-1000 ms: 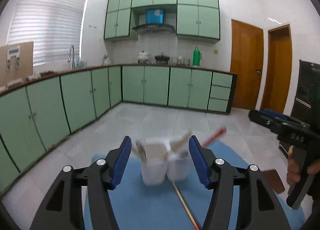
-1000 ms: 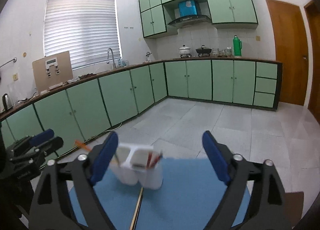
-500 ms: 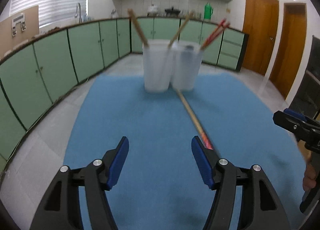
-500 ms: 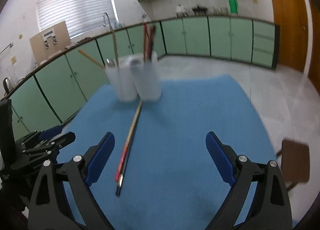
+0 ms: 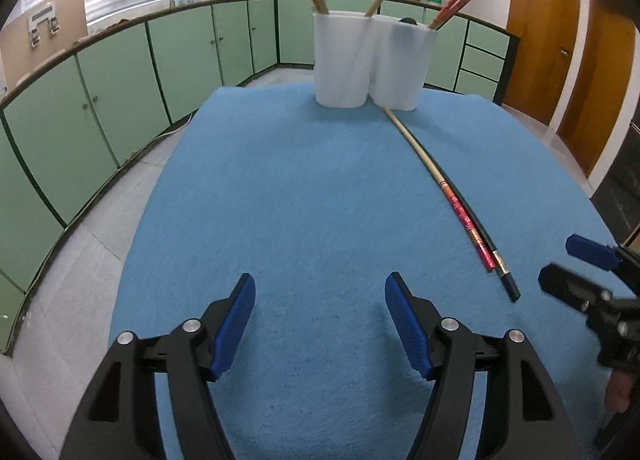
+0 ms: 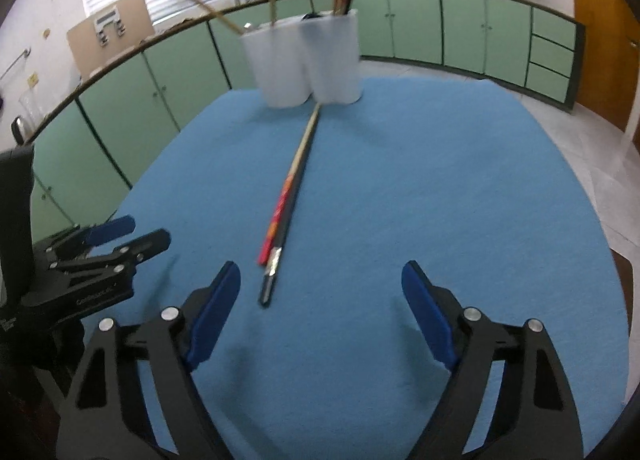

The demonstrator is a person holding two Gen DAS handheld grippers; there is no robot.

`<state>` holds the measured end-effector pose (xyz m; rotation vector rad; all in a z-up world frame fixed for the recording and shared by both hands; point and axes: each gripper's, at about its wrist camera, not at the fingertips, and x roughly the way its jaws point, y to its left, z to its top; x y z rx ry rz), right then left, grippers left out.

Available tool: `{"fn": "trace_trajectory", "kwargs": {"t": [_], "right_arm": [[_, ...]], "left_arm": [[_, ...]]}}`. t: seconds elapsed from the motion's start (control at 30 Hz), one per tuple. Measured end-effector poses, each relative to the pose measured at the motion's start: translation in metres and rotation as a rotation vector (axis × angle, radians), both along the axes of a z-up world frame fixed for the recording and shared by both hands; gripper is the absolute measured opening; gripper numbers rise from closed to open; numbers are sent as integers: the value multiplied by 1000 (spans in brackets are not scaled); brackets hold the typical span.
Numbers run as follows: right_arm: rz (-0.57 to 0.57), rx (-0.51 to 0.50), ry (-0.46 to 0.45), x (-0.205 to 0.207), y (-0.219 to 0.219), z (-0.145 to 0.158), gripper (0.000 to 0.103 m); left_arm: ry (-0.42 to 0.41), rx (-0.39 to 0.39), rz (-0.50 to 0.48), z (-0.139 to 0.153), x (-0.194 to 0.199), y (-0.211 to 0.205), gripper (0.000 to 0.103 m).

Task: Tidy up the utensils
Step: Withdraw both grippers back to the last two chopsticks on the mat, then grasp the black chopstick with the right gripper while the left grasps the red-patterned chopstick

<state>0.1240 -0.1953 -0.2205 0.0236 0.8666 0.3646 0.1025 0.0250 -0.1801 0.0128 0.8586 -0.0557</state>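
A white two-compartment utensil holder [image 5: 370, 62] stands at the far edge of a blue mat [image 5: 300, 220]; it also shows in the right wrist view [image 6: 304, 60]. Several chopsticks stick out of it. Two chopsticks, one wooden with a red end [image 5: 436, 184] and one black [image 5: 486, 238], lie side by side on the mat [image 6: 440, 180], pointing at the holder; in the right wrist view they lie left of centre [image 6: 286, 200]. My left gripper [image 5: 320, 324] is open and empty above the near mat. My right gripper [image 6: 320, 312] is open and empty, just right of the chopsticks' near ends.
Green kitchen cabinets [image 5: 120, 72] run along the walls beyond the table. Wooden doors [image 5: 540, 28] stand at the right. Each gripper shows in the other's view, the right gripper [image 5: 592, 288] at the right edge, the left gripper [image 6: 96, 252] at the left.
Both grippers have tilted down and pulled back from the holder, so the mat and the two loose chopsticks have come into full view. Both stay open.
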Motion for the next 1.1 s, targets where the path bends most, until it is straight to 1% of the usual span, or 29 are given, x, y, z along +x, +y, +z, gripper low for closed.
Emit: {"fn": "trace_trajectory", "kwargs": {"t": [0.03,0.1,0.17,0.23,0.27,0.3,0.33,0.4,0.53,0.6,0.67,0.7,0.83,0.87,1.1], "right_arm": [[6,-3,5,-1,2,-1,77],[21,-5,20,-2,7,-3,69],[36,-14,34,-3,12,-7,65],[43,-26,41,-5,15,-9,58],[48,-33,44,-5,17,-10,53],[49,-40,41,-6,18,-9,49],[51,-44,39,-6,19,-10,48],[54,-46,39,-5,21,-10,38],[52,-55,36,-4,22,-11,32],[52,-65,34,-3,23,-11,24],[51,-80,29,-2,26,-10,22],[54,-91,25,-2,27,-10,18],[63,-117,16,-3,31,-11,11],[66,-118,16,-4,31,-11,7],[24,-94,25,-1,15,-10,6]], "left_arm": [[3,-3,4,-1,0,1,66],[7,-8,9,-2,0,4,66],[10,-15,16,-3,1,6,66],[9,-20,21,-3,1,6,66],[10,-22,24,-3,1,7,66],[10,-23,27,-3,2,8,66],[10,-27,32,-4,2,9,66],[12,-33,42,-5,3,10,66],[18,-39,47,-8,5,9,66],[24,-32,45,-9,6,8,66],[26,-25,40,-10,7,5,66],[26,-24,37,-10,6,4,66],[28,-21,28,-10,7,0,66],[28,-22,26,-10,7,-1,66],[23,-59,-6,-6,6,-11,66]]}}
